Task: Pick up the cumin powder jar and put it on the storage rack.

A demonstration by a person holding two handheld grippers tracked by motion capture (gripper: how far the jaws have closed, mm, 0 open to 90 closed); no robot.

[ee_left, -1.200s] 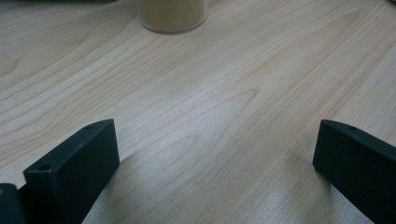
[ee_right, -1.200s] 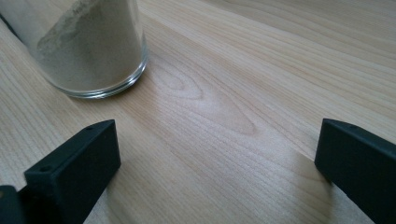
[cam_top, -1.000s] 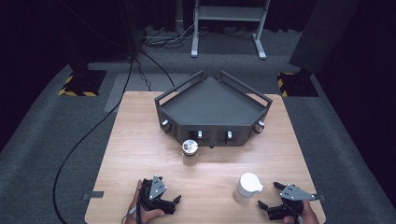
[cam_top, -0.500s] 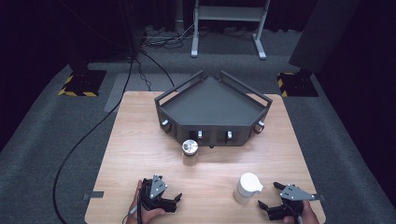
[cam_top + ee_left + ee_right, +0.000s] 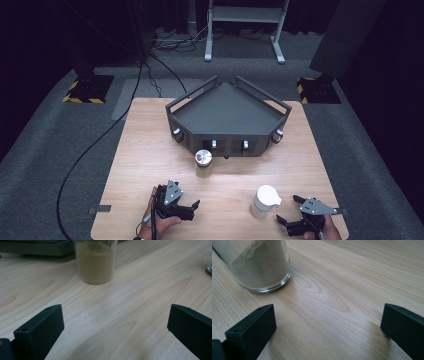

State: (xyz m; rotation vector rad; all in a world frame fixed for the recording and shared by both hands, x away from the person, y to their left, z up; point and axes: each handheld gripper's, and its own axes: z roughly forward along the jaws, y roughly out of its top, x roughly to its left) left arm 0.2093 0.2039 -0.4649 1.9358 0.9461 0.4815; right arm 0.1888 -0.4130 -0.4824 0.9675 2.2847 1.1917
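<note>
Nothing moved; both grippers (image 5: 192,206) (image 5: 286,220) rest wide apart.

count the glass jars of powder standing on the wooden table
2. A metal-lidded glass jar of tan powder stands just before the dark grey angular tray, mid-table. A white-lidded glass jar of pale powder stands nearer the front edge, close to the right gripper. None looks hidden.

Bright, even light on the table (image 5: 150,150), dark surroundings; close views soft, with blurred near edges.
</note>
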